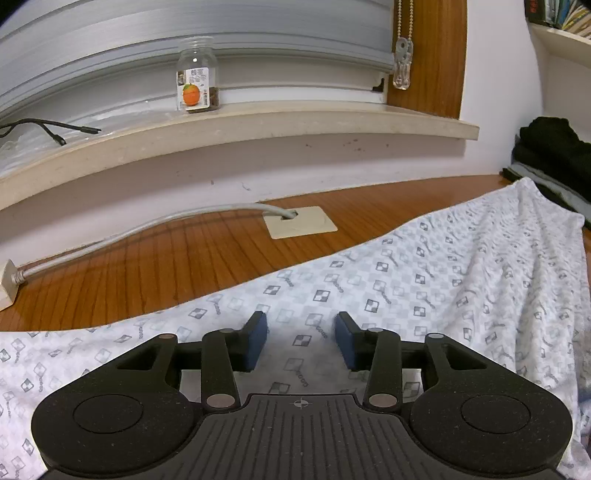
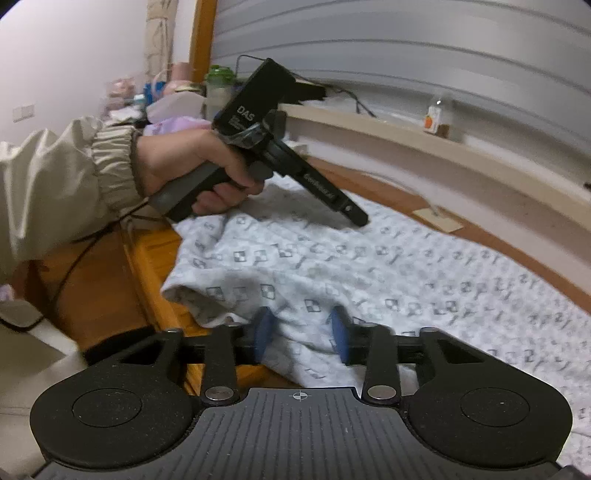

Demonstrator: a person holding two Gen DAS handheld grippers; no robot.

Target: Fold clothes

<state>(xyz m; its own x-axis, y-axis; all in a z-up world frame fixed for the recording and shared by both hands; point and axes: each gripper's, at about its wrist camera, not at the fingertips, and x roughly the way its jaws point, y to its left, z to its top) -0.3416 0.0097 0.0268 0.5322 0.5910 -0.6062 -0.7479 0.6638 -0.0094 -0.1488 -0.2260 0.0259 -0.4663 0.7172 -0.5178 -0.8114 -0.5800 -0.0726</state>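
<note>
Grasping comes first: my right claw [image 2: 302, 328] and left claw [image 1: 301, 339] hang spread over the garment [image 2: 332, 258], whose edge needs pinching.

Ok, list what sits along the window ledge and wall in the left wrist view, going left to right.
Black cable → glass jar with an orange on its label → clear blind-cord pull → wooden window frame → bookshelf → pile of dark clothes.

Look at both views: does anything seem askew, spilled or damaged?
The patterned garment lies rumpled, its near corner bunched and drooping past the front edge of the wooden table. Nothing looks spilled or broken.
</note>
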